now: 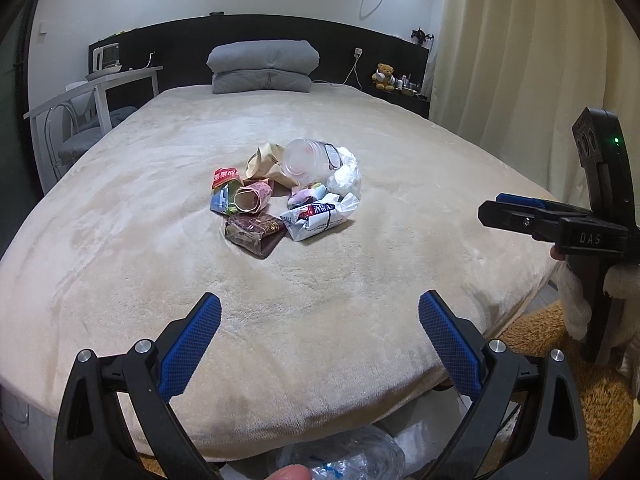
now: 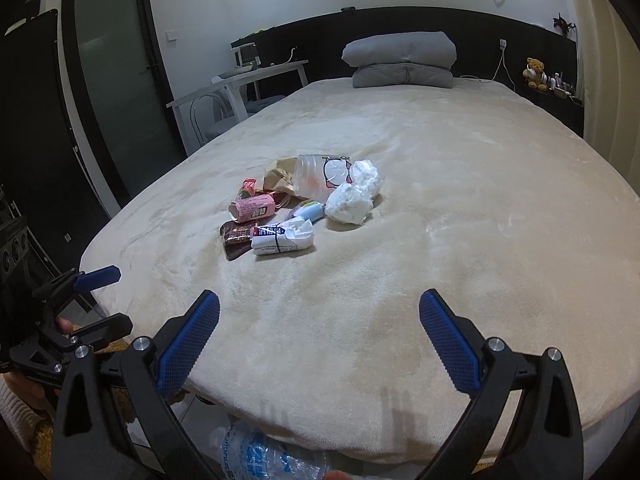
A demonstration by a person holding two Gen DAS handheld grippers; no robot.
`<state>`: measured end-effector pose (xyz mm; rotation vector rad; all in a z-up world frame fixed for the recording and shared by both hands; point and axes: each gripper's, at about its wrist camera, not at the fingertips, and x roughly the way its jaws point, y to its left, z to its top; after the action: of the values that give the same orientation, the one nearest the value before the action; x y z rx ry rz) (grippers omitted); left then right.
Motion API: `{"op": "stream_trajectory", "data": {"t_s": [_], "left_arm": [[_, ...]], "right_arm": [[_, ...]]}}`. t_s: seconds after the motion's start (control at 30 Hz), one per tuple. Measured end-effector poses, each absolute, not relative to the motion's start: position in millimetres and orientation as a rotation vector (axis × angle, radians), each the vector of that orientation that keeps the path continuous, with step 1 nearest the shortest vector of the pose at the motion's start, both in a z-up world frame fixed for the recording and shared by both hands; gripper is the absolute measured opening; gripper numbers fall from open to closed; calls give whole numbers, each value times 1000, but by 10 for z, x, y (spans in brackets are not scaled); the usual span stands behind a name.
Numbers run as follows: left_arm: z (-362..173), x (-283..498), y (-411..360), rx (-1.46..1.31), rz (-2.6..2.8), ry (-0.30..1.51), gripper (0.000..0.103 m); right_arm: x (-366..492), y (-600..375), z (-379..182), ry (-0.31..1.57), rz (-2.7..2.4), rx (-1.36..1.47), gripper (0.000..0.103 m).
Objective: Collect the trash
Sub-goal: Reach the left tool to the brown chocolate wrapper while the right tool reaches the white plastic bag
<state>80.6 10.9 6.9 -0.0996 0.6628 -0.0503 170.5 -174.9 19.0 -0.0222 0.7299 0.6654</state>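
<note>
One heap of trash mid-bed, on a cream plush blanket, wide bare fleece on every side out to the rounded mattress edges. Both grippers empty at the near edge: left gripper spread wide, right gripper spread wide too. "DAS" moulded on the right gripper's body in the left view. In the heap: clear plastic cup on its side with a cartoon print, brown paper bag, pink tube, dark brown wrapper, white packet with blue print, illegible, bagged tissue wad. Folded grey duvet at the black headboard
</note>
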Motion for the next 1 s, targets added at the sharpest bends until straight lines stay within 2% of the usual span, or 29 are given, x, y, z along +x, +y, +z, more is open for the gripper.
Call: {"op": "stream_trajectory", "data": {"t_s": [0.27, 0.6, 1.0], "left_arm": [[72, 1189, 205, -7, -60, 689, 97], [-179, 1796, 395, 127, -104, 767, 97], [-446, 2288, 688, 85, -147, 839, 97]], "right_arm": [[2232, -1574, 129, 805, 696, 21, 99], [2794, -1275, -132, 889, 687, 23, 99], [3462, -1107, -490, 1001, 700, 139, 97]]}}
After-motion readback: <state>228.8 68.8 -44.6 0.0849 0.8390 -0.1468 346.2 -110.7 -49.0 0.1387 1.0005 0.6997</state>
